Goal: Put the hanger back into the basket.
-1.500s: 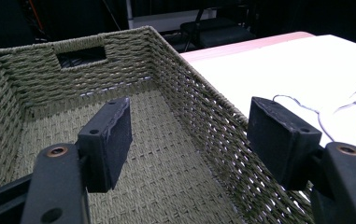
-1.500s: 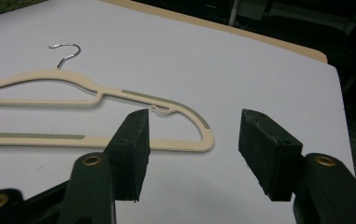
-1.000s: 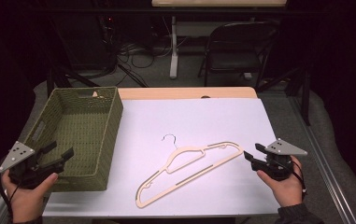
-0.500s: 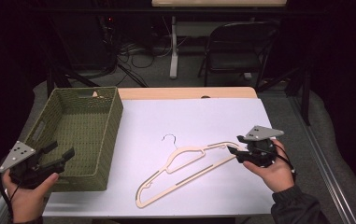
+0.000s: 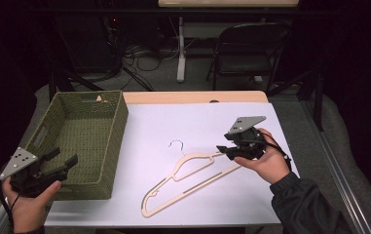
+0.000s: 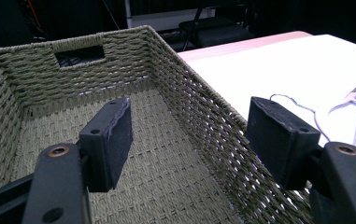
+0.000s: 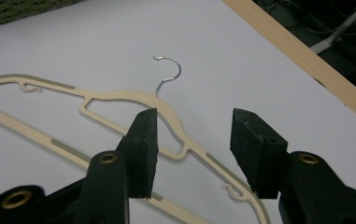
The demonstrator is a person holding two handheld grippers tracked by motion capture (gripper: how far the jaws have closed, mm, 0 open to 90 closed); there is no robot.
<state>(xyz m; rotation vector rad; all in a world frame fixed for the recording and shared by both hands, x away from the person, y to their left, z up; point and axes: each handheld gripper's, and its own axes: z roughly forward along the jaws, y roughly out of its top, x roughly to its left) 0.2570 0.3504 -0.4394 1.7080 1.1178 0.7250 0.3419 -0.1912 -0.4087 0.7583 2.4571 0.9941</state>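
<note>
A cream plastic hanger (image 5: 180,162) with a thin metal hook (image 5: 176,145) lies flat on the white table (image 5: 197,117), slanting from lower left to upper right. My right gripper (image 5: 226,149) hovers just above the hanger's right shoulder. In the right gripper view its jaws (image 7: 192,119) stand open and have just been closing a little, with the hanger (image 7: 119,98) seen through the gap but untouched by the pads. My left gripper (image 5: 59,163) is open at the near corner of the green woven basket (image 5: 83,141) and holds nothing (image 6: 189,121).
Nothing lies in the basket (image 6: 40,70), which has a handle slot in its far wall. A wooden strip (image 5: 197,96) edges the table's far side. Beyond it are a folding chair (image 5: 246,48), cables and a dark floor.
My right hand has come in from the table's right edge, leftward and up, to the hanger's right end. The left hand and the hanger have not moved.
</note>
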